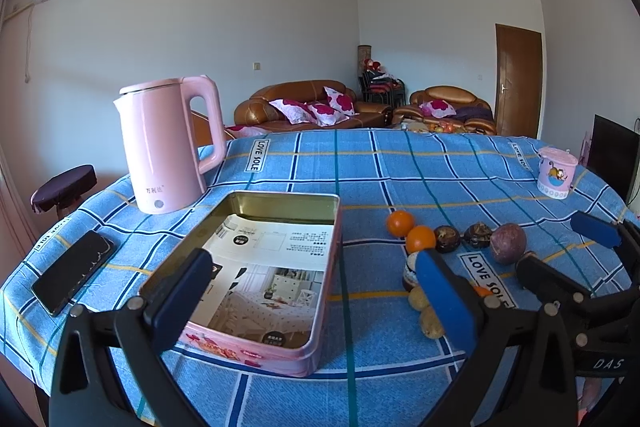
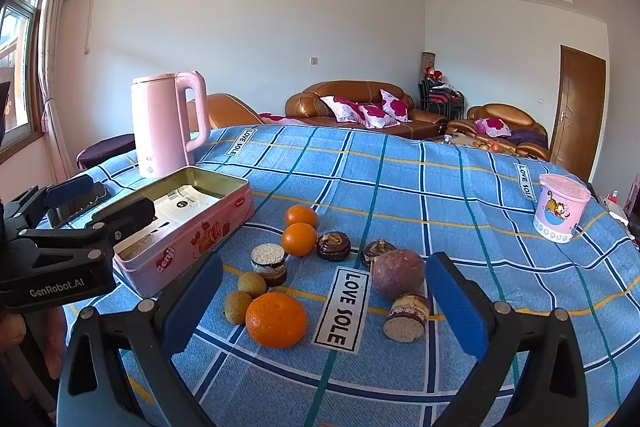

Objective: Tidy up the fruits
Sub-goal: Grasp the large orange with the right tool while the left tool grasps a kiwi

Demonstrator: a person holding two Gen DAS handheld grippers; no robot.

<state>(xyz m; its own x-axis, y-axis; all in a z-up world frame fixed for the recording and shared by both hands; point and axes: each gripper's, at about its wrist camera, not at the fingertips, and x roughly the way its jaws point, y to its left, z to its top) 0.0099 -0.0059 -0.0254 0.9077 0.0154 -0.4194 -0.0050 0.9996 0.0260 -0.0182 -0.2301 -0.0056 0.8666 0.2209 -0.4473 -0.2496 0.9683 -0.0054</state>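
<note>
An open pink tin [image 1: 335, 267] [image 2: 192, 247] lined with a printed leaflet lies left of the fruit. Two small oranges [image 1: 420, 239] [image 2: 299, 239], a bigger orange [image 2: 276, 319], a purple passion fruit [image 1: 508, 242] [image 2: 398, 274], two small tan fruits [image 1: 419, 298] [image 2: 237, 306], two dark brown lumps [image 1: 447, 238] [image 2: 333, 246] and two round layered cakes [image 2: 269, 263] lie on the blue checked cloth. My left gripper [image 1: 316, 303] [image 2: 100, 201] hovers open over the tin's near end. My right gripper [image 2: 326, 307] [image 1: 572, 255] is open above the big orange and the passion fruit, holding nothing.
A pink kettle [image 1: 164, 147] [image 2: 160, 123] stands behind the tin. A black phone [image 1: 72, 271] lies near the table's left edge. A pink lidded cup [image 1: 556, 173] [image 2: 560, 207] is at the far right. A dark stool [image 1: 64, 187] and brown sofas [image 2: 360, 107] lie beyond.
</note>
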